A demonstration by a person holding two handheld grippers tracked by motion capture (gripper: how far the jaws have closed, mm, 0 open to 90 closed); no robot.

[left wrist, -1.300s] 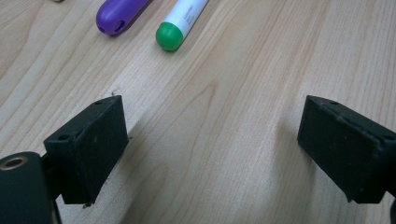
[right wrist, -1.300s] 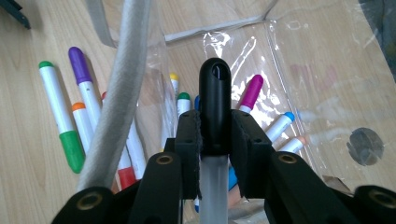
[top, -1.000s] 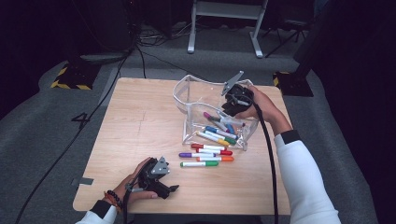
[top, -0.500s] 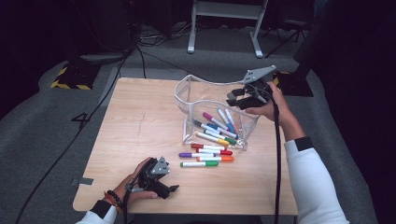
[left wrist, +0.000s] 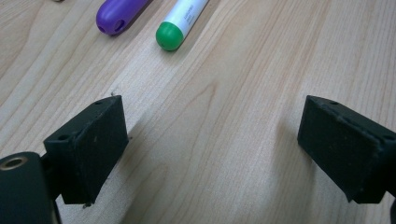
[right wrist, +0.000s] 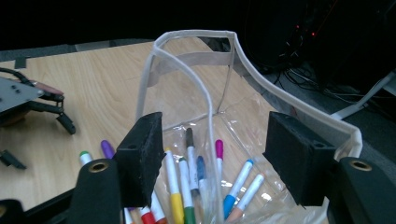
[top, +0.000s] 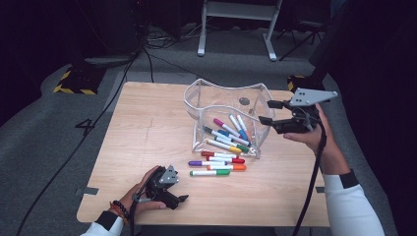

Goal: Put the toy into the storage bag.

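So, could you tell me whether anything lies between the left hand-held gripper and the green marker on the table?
Nothing visible: the left hand-held gripper has open jaws over bare table, and the green marker lies just ahead beside the purple marker.

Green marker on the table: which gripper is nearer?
Left. The left gripper rests on the table just below-left of the green marker; the right gripper hangs open beyond the clear pouch, farther off.

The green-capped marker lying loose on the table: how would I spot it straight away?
Start at the light wooden table, then find the clear plastic pouch holding markers. In front of it lie four loose markers; the green-capped white marker is the one nearest the person, below the purple-capped marker, and the only loose one with green ends.
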